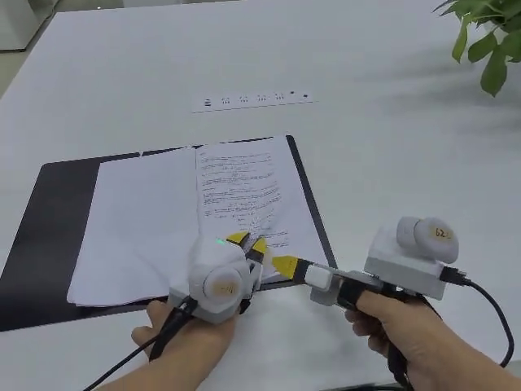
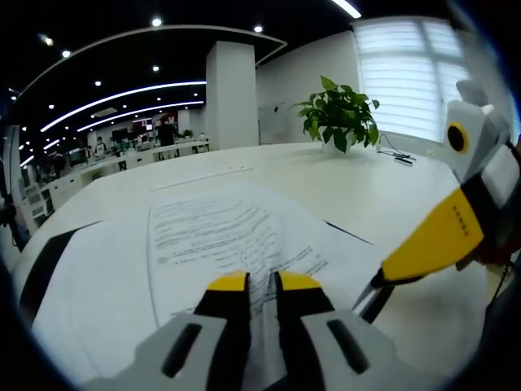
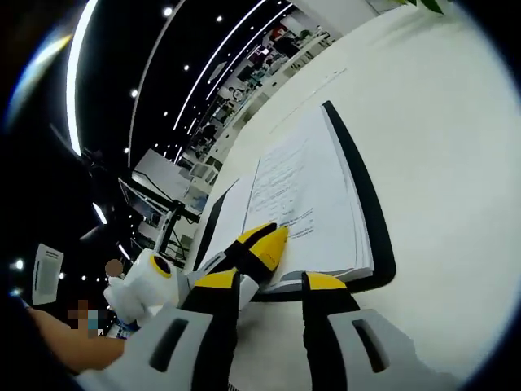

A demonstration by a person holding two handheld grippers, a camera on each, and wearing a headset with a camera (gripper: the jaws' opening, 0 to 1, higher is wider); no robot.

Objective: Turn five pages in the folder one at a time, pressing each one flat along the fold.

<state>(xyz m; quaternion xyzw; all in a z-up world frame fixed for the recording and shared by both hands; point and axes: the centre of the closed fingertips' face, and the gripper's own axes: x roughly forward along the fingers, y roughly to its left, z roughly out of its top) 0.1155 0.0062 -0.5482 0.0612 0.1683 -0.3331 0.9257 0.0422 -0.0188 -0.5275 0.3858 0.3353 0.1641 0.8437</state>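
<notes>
The black folder (image 1: 49, 212) lies open on the white table, with a blank page (image 1: 138, 220) on its left and a printed page (image 1: 244, 191) on its right. My left gripper (image 1: 246, 243) is shut, its yellow tips resting on the printed page (image 2: 220, 228) near the bottom edge. Only a thin slit shows between its fingers (image 2: 229, 283). My right gripper (image 1: 285, 265) comes in from the right, just off the folder's lower right corner. It stands open with nothing between its fingers (image 3: 324, 283), and the left gripper's tips (image 3: 264, 240) lie just ahead of it on the printed page (image 3: 309, 187).
A strip of sockets (image 1: 252, 99) is set into the table beyond the folder. A potted plant (image 1: 488, 37) stands at the far right corner. The table (image 1: 391, 147) is bare to the right of the folder.
</notes>
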